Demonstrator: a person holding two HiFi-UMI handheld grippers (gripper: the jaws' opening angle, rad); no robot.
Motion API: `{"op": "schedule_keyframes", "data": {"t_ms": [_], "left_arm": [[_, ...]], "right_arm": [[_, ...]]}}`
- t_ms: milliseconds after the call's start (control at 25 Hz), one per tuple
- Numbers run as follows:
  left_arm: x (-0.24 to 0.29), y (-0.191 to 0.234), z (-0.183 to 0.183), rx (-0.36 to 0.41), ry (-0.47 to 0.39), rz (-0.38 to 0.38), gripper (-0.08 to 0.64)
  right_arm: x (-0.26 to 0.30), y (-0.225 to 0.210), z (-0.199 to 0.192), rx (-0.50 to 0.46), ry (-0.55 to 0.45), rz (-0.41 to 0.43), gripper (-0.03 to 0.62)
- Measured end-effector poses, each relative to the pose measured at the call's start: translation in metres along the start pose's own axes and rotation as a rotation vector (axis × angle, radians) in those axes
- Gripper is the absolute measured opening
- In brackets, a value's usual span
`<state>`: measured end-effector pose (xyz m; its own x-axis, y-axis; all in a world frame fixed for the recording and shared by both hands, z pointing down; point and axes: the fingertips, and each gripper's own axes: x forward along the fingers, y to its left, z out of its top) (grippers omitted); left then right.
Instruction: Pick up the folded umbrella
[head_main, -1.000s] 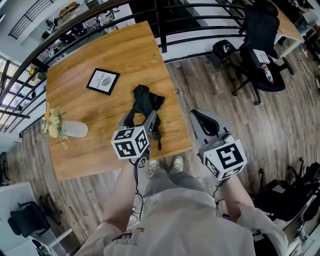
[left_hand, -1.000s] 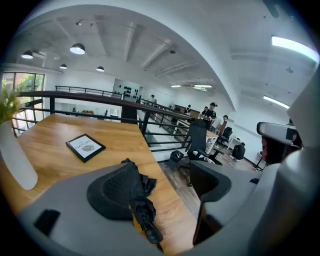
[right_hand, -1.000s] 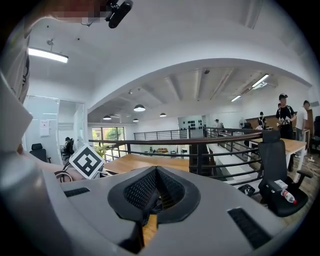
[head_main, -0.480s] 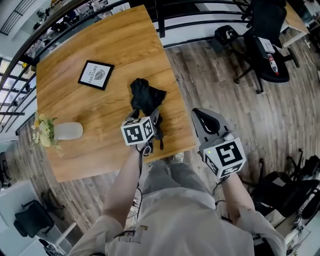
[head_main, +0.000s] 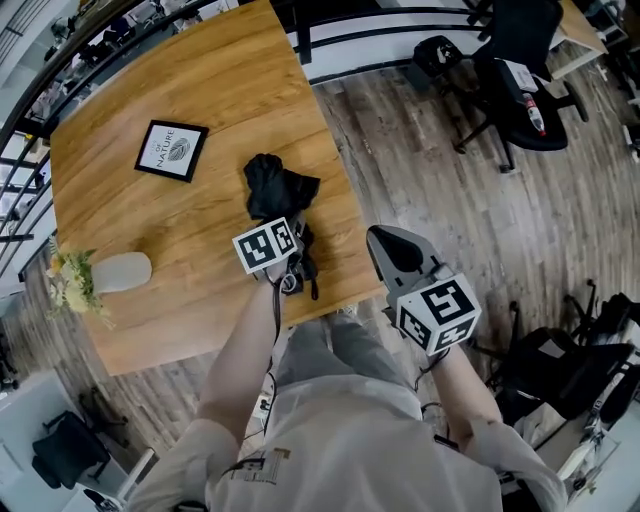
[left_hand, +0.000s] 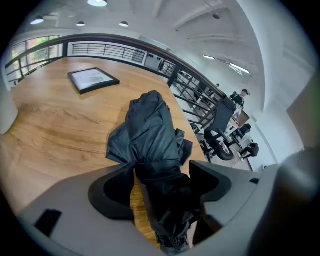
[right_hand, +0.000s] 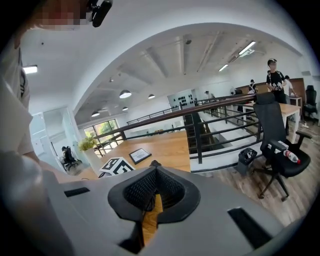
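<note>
The folded black umbrella (head_main: 272, 187) lies on the wooden table (head_main: 190, 90) near its right edge, handle end and strap towards me. My left gripper (head_main: 283, 222) is low over its near end. In the left gripper view the umbrella (left_hand: 150, 130) runs between the two jaws of the left gripper (left_hand: 162, 172), which stands open, one jaw on each side of the fabric. My right gripper (head_main: 388, 243) hangs off the table's right edge above the floor, shut, with nothing in it; its tips meet in the right gripper view (right_hand: 156, 172).
A framed picture (head_main: 172, 150) lies on the table's far left. A pale vase with flowers (head_main: 118, 272) sits at the left edge. Black office chairs (head_main: 515, 70) stand on the wood floor to the right, a dark railing (head_main: 380, 35) behind the table.
My left gripper has moved forward and down along the umbrella, so its jaws now straddle the near end. The right gripper has stayed beside the table edge.
</note>
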<state>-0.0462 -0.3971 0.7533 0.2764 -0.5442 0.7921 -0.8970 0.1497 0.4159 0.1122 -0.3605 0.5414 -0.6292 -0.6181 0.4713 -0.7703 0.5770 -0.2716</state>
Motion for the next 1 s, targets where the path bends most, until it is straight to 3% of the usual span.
{"op": "schedule_keyframes", "data": {"t_ms": [120,240,400,760,880,1000], "left_arm": [[0.009,0.006,-0.005,-0.067,0.007,-0.007,0.351],[0.015,0.004,-0.006,-0.075,0.016,-0.032,0.348],[0.015,0.003,-0.005,-0.099,0.002,-0.047,0.284],[-0.011,-0.001,-0.008,-0.124,0.018,-0.19,0.255],[-0.039,-0.013,0.002,-0.096,-0.022,-0.248,0.253],[-0.082,-0.03,0.025,-0.014,-0.099,-0.292,0.253]], "right_arm": [[0.0,-0.001,-0.006,0.003,0.017,-0.019,0.028],[0.001,-0.001,-0.01,0.005,0.03,-0.032,0.028],[0.005,0.007,-0.017,-0.022,0.068,-0.033,0.028],[0.004,0.031,-0.008,-0.091,0.077,-0.003,0.028],[0.0,0.04,0.004,-0.122,0.065,0.0,0.028],[-0.011,0.051,0.022,-0.14,0.043,0.01,0.028]]}}
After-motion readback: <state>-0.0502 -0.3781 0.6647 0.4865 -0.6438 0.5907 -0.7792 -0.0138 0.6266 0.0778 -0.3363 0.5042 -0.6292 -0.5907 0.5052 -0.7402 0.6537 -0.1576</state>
